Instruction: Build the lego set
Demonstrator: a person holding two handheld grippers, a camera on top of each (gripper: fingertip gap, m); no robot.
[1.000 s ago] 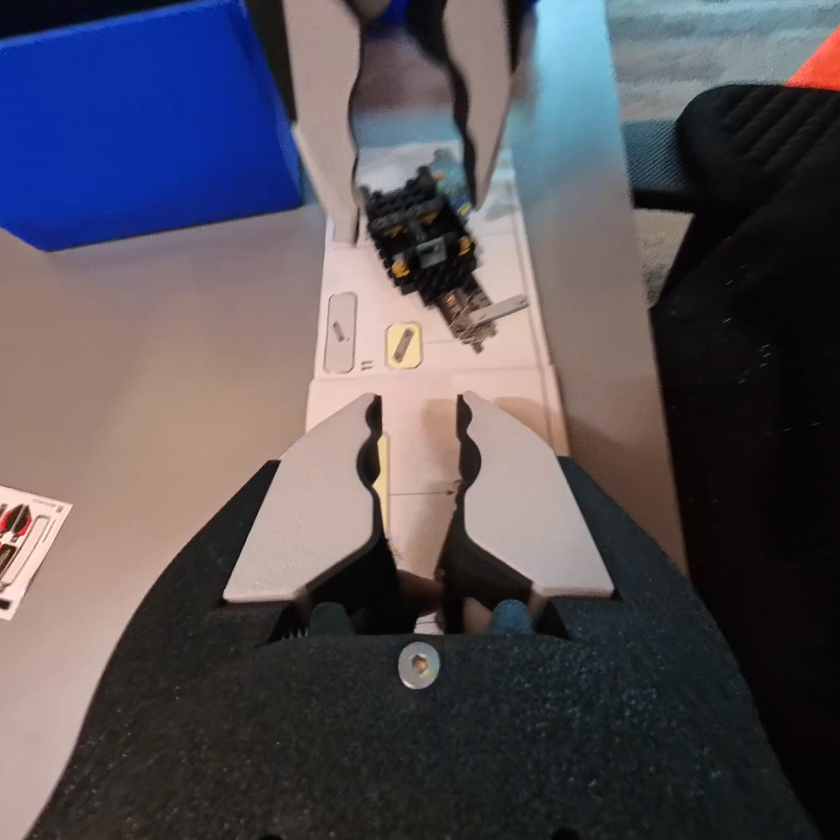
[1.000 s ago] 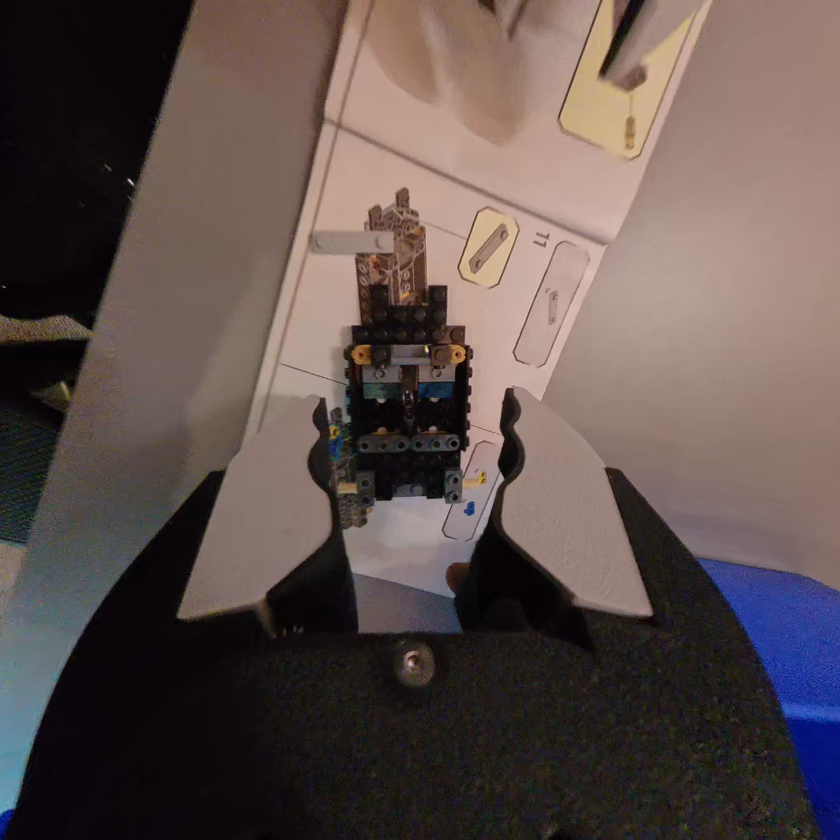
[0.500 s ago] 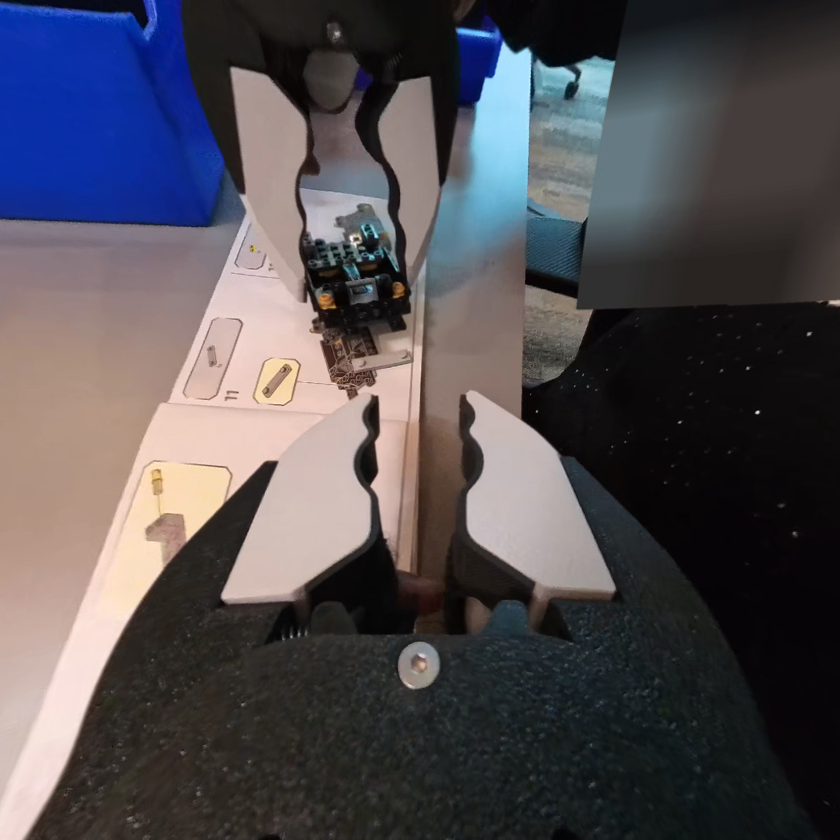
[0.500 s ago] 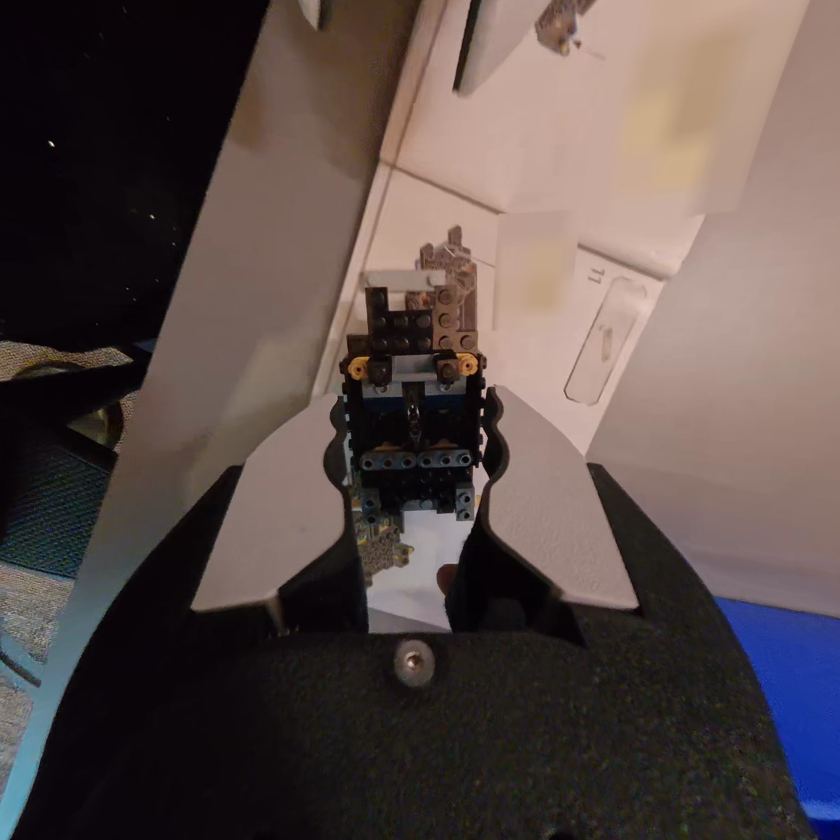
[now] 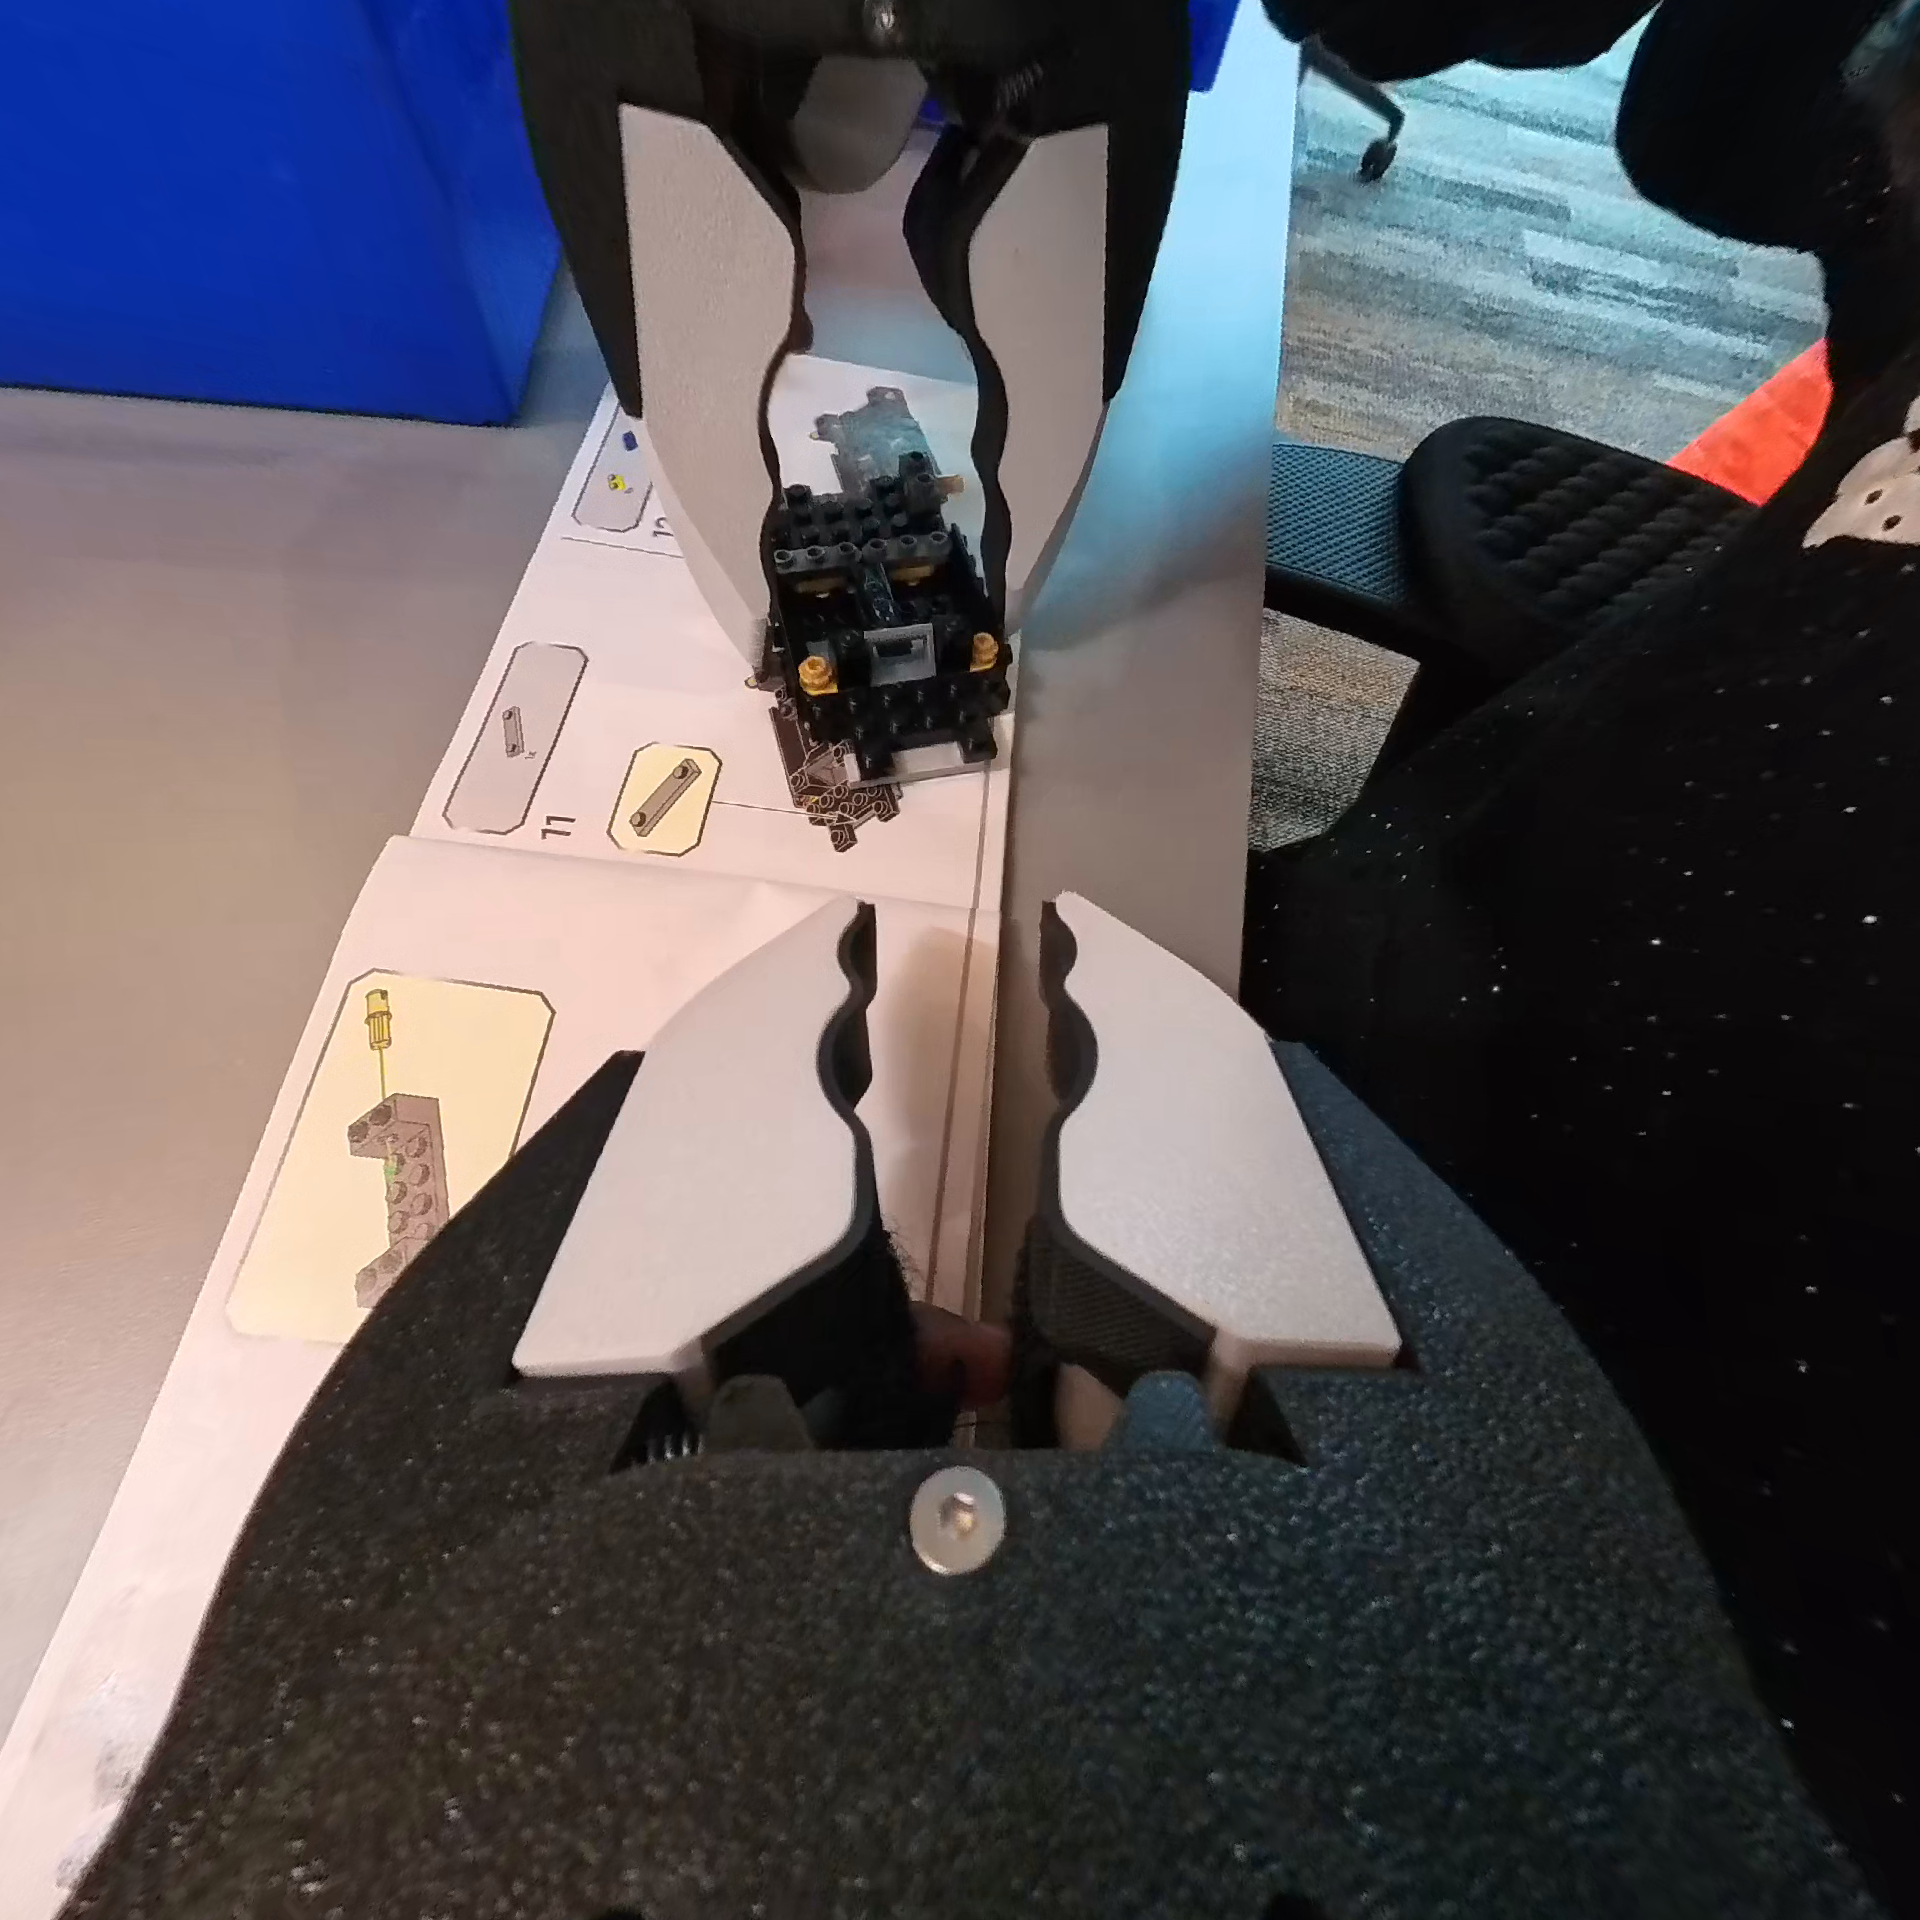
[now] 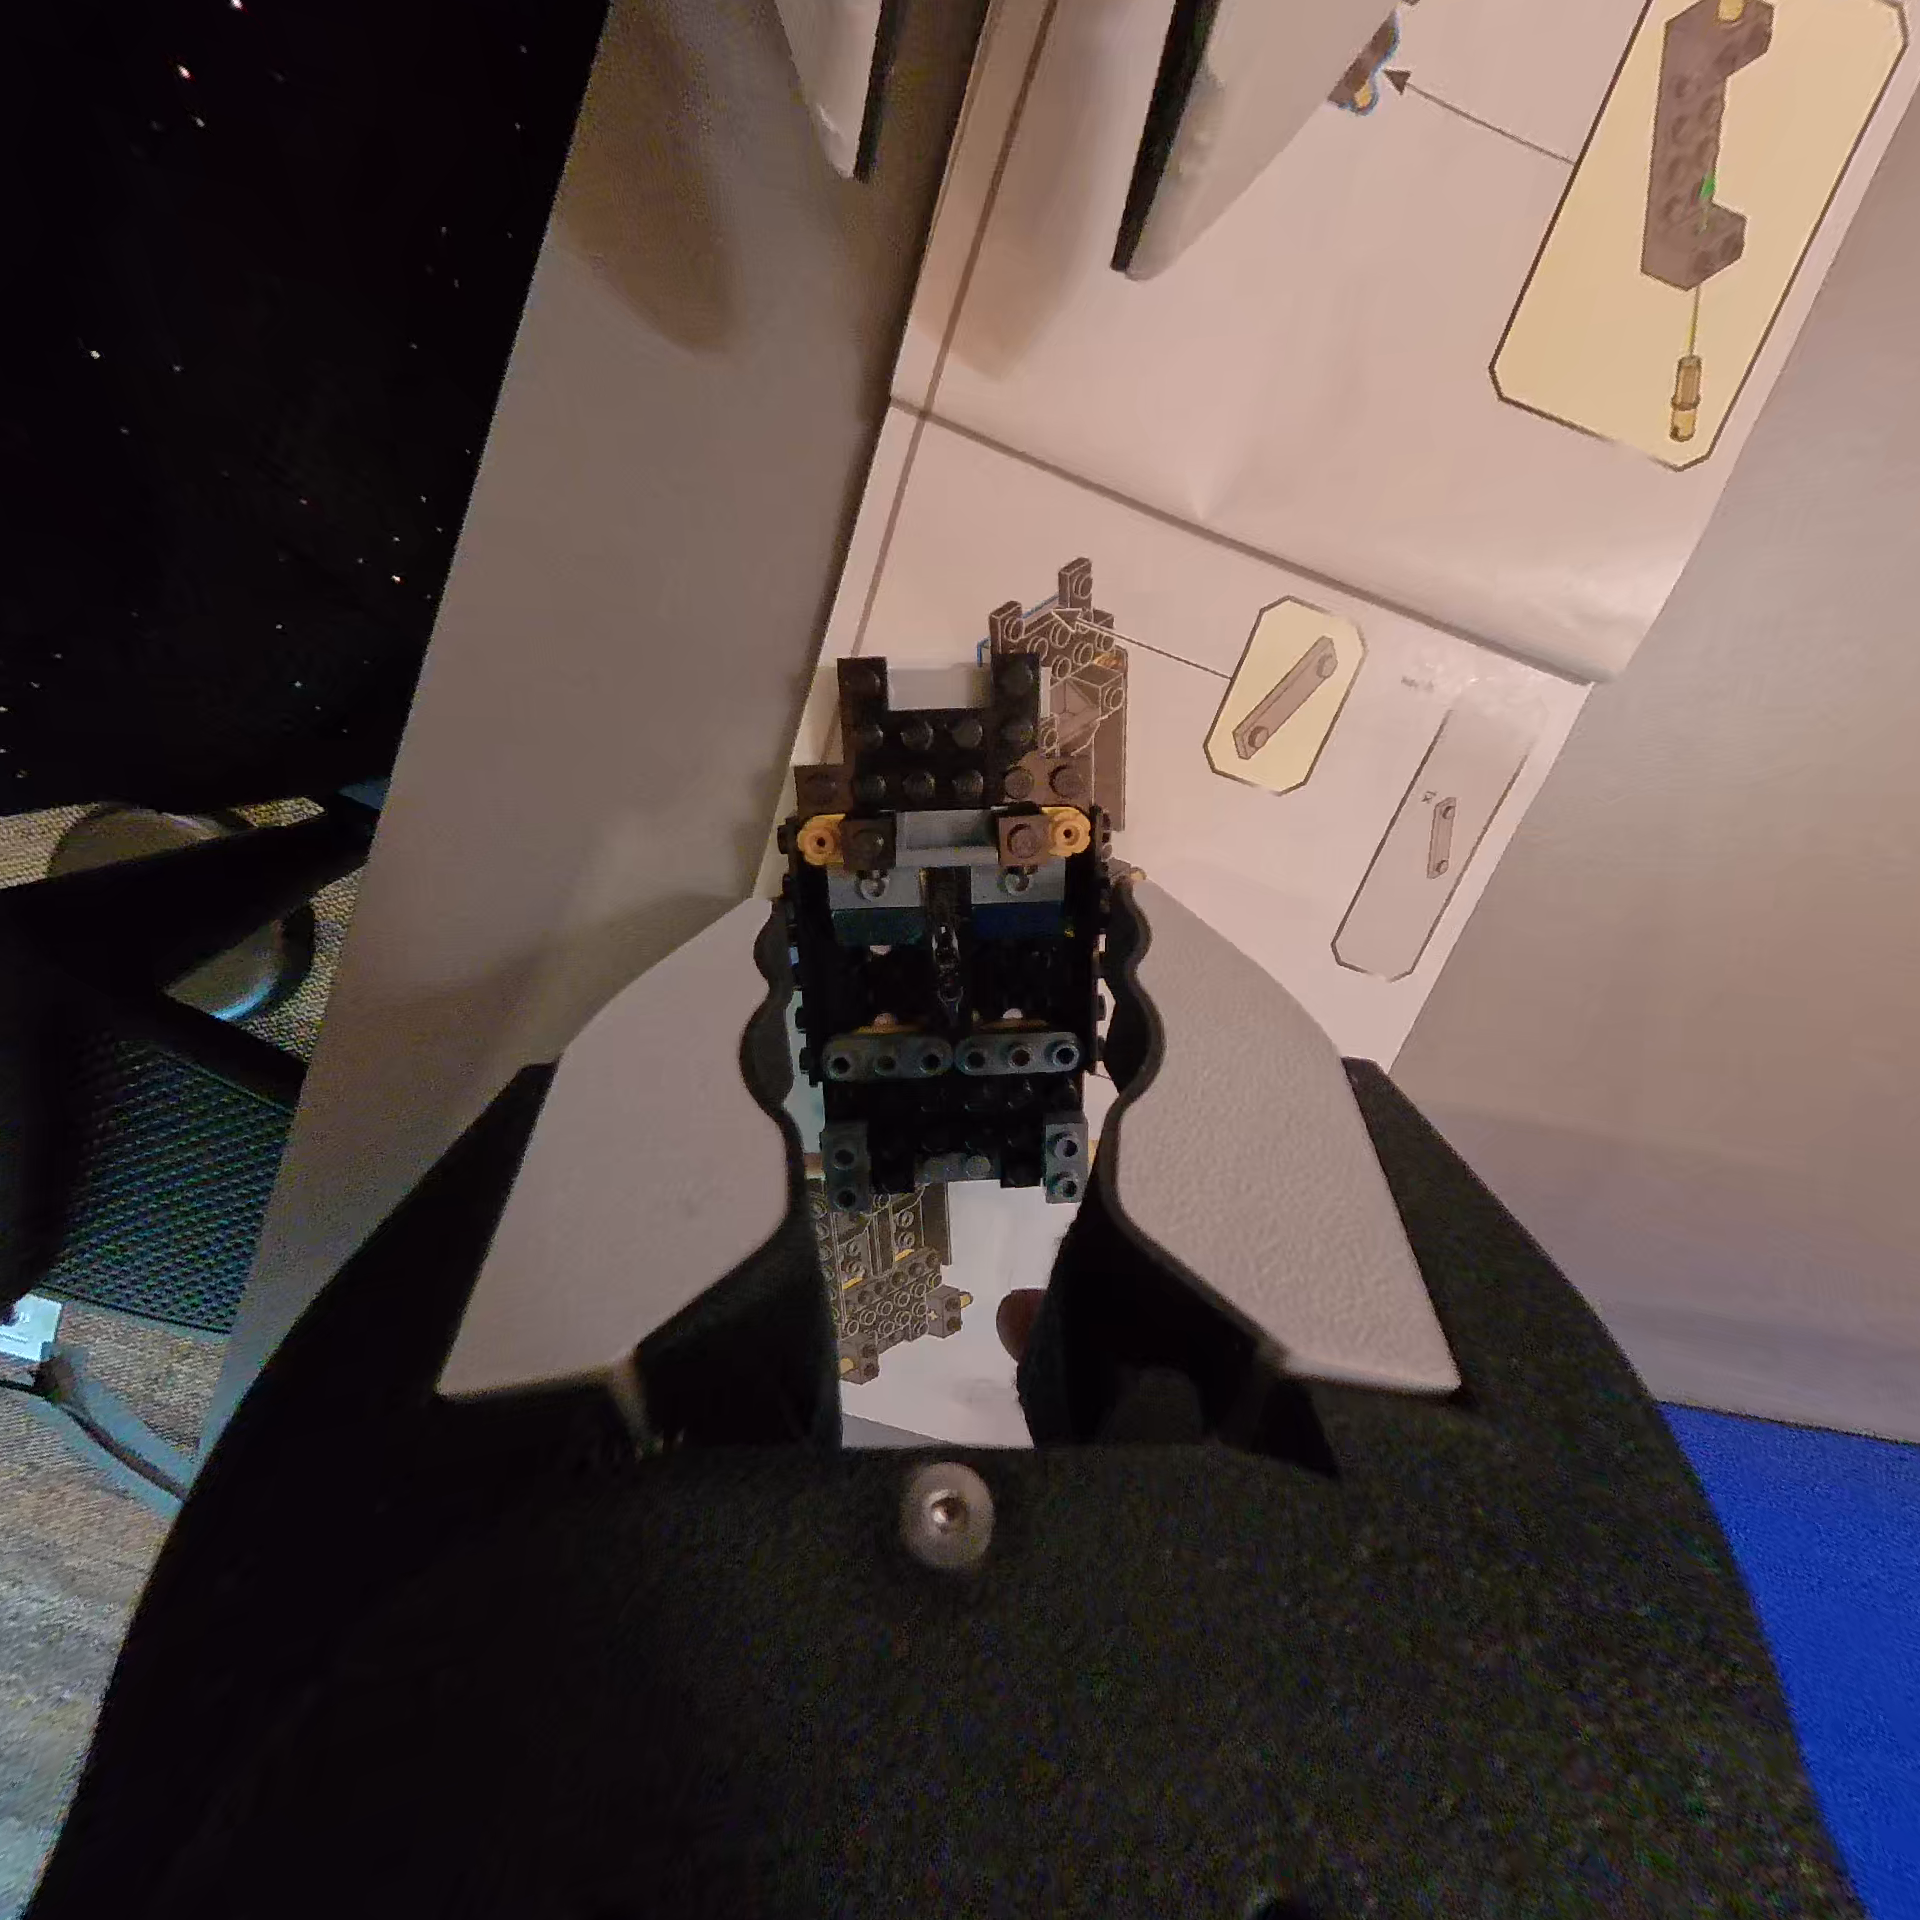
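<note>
The right tongs (image 6: pixel 940 935) are clamped on the sides of the black brick model (image 6: pixel 940 997), which sits on the open instruction booklet (image 5: pixel 665 914) near the edge of the grey surface (image 5: pixel 208 675). The left tongs (image 5: pixel 951 914) hover apart over the booklet, holding nothing. A blue bin (image 5: pixel 260 187) stands behind.
</note>
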